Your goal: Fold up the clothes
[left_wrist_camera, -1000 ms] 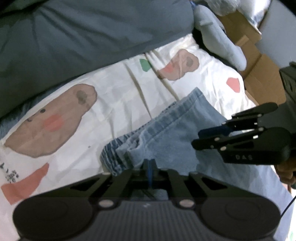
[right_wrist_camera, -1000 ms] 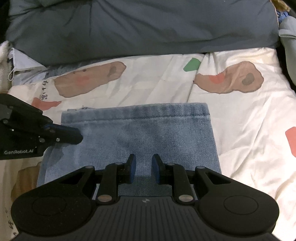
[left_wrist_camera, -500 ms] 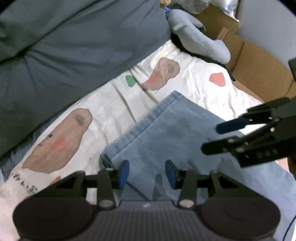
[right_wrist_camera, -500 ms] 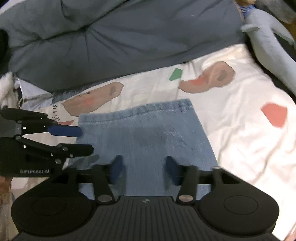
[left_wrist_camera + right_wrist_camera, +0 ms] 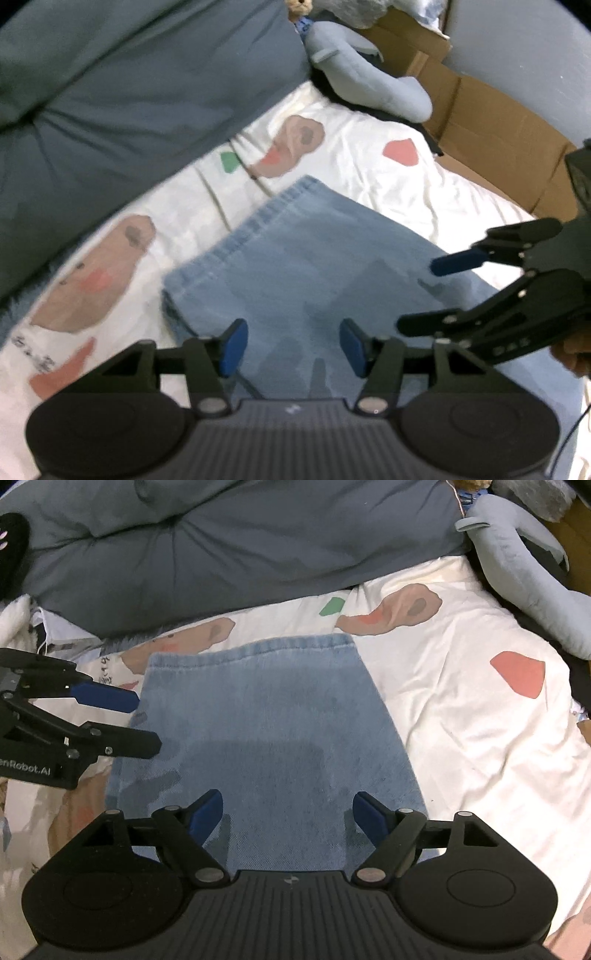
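A folded light-blue denim garment [image 5: 266, 716] lies flat on a white patterned bedsheet [image 5: 461, 720]; it also shows in the left wrist view [image 5: 314, 266]. My left gripper [image 5: 290, 347] is open and empty above the garment's near left part; it shows from the side in the right wrist view [image 5: 144, 720]. My right gripper [image 5: 288, 816] is open and empty above the garment's near edge; it shows in the left wrist view [image 5: 417, 295] at the right.
A dark grey-blue duvet [image 5: 240, 542] is bunched along the back of the bed. A light blue plush toy [image 5: 517, 561] lies at the back right. Cardboard boxes [image 5: 498, 122] stand beyond the bed's right edge.
Both grippers have opened: the left let go of the denim edge it pinched. Both have lifted back from the garment, which now lies flat and smooth.
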Available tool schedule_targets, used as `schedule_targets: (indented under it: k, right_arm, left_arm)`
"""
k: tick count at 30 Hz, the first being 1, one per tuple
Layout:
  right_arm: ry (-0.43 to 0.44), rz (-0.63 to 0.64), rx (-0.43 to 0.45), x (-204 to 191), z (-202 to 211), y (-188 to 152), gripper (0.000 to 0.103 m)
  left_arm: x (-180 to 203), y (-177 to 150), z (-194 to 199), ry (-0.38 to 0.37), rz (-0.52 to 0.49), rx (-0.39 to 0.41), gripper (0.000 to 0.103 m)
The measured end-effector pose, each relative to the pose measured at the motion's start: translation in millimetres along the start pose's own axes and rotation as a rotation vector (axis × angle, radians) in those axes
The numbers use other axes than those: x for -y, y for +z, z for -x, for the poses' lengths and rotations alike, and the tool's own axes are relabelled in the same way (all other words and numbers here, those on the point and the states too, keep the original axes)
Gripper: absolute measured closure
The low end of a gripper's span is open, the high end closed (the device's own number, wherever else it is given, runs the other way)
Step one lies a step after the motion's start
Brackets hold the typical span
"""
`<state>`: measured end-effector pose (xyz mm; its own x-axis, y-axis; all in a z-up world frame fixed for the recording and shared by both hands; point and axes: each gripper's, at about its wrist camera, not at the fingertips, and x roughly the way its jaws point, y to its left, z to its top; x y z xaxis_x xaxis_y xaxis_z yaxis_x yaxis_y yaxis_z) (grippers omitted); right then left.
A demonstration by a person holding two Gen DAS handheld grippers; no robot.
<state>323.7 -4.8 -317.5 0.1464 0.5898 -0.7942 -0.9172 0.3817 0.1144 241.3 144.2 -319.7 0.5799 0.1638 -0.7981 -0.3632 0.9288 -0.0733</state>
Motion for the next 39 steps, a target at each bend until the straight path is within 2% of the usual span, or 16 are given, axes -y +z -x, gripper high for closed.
schedule_targets:
  k: [3,6,9,14,17,23,27,32,39]
  right_arm:
    - [-0.014,0.026,-0.044,2,-13,-12,0.022]
    - [-0.029,0.065,-0.076,4,-20,-25,0.022]
    - [-0.028,0.097,-0.088,3,-16,-36,0.022]
    - [-0.037,0.091,-0.112,7,0,-55,0.022]
    - [-0.068,0.107,-0.115,4,12,-71,0.024]
    - [-0.101,0.045,-0.139,10,38,-109,0.024]
    - [-0.111,0.010,-0.148,14,57,-136,0.028]
    - [-0.136,-0.044,-0.150,20,80,-160,0.036]
    - [-0.202,-0.100,-0.113,29,110,-192,0.041]
  left_arm:
    - [10,-7,-11,-0.026,-0.007,-0.027,0.046]
    - [23,-21,-28,0.002,-0.066,-0.093,0.047]
    - [27,-32,-32,0.009,-0.075,-0.093,0.047]
    - [30,-36,-24,0.006,-0.073,-0.099,0.047]
    - [36,-42,-20,0.019,-0.105,-0.109,0.047]
    - [44,-55,-17,0.024,-0.134,-0.137,0.047]
    - [48,-60,-16,0.020,-0.152,-0.153,0.047]
    - [46,-57,-5,-0.044,-0.099,-0.160,0.049]
    - [73,-64,15,-0.165,-0.143,-0.150,0.052]
